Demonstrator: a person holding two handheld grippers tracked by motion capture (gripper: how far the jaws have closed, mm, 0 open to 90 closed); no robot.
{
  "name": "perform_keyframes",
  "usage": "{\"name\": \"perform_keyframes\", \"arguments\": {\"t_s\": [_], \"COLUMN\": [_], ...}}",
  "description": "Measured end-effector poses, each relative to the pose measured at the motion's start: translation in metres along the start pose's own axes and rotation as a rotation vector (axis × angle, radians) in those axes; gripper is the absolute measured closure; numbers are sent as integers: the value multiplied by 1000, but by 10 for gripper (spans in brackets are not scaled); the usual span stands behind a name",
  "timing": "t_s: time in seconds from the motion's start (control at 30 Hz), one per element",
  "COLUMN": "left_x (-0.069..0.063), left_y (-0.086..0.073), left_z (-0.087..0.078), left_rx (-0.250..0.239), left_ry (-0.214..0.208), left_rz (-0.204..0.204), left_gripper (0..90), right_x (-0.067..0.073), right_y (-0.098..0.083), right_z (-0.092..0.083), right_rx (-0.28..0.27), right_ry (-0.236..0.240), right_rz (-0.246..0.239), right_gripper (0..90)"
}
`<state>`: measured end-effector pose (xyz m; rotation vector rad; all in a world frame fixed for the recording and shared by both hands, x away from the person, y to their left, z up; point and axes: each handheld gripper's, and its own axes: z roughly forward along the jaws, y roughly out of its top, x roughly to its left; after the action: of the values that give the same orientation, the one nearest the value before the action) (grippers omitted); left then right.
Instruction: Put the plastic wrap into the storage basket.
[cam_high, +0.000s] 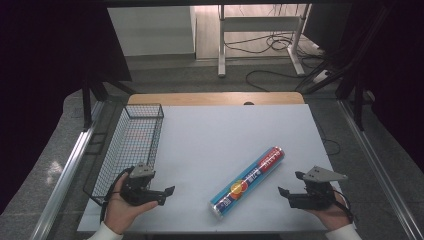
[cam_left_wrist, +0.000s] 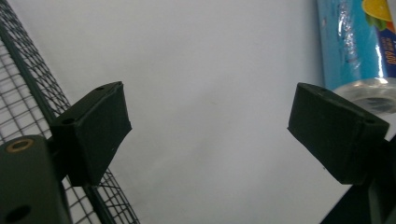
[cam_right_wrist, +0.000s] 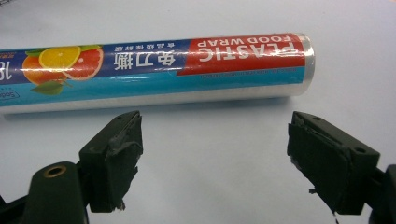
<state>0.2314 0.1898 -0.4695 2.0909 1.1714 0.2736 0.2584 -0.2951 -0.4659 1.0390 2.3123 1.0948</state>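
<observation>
**Wrap roll on the mat, both grippers spread and empty**

White rectangular table mat (cam_high: 215, 135) covered the wooden table. Black wire-mesh rectangular basket (cam_high: 131, 145) stood along the mat's left edge; nothing showed inside it. Long cylindrical roll of plastic food wrap with a blue, red and orange-fruit label (cam_high: 248, 182) lay diagonally on the mat, right of centre, well apart from the basket, between the two hands. Left gripper (cam_high: 169, 194) was held just beside the basket's near end, jaws spread wide, nothing between them. Right gripper (cam_high: 290, 185) sat near the roll's right side, pointing at it, jaws spread, not touching the roll.
</observation>
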Motion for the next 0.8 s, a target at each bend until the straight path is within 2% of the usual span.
{"name": "perform_keyframes", "arguments": {"t_s": [0.1, 0.3, 0.43, 0.57, 0.8], "left_x": [-4, -7, -8, -10, -23], "left_y": [4, 12, 22, 29, 53], "left_z": [-1, -4, -4, -2, 11], "left_rx": [20, 8, 4, 12, 66], "left_ry": [-3, -1, -13, -39, -121], "left_rz": [11, 15, 13, 14, 26], "left_gripper": [111, 110, 116, 131, 163], "right_x": [0, -3, -8, -11, -13], "right_y": [-1, -3, -4, -4, -4], "right_z": [-3, -5, -2, -1, 4], "right_rx": [0, 3, 17, 18, 43], "right_ry": [-7, -15, -28, -34, -55], "right_rz": [5, 20, 52, 72, 84], "right_gripper": [189, 189, 190, 190, 190]}}
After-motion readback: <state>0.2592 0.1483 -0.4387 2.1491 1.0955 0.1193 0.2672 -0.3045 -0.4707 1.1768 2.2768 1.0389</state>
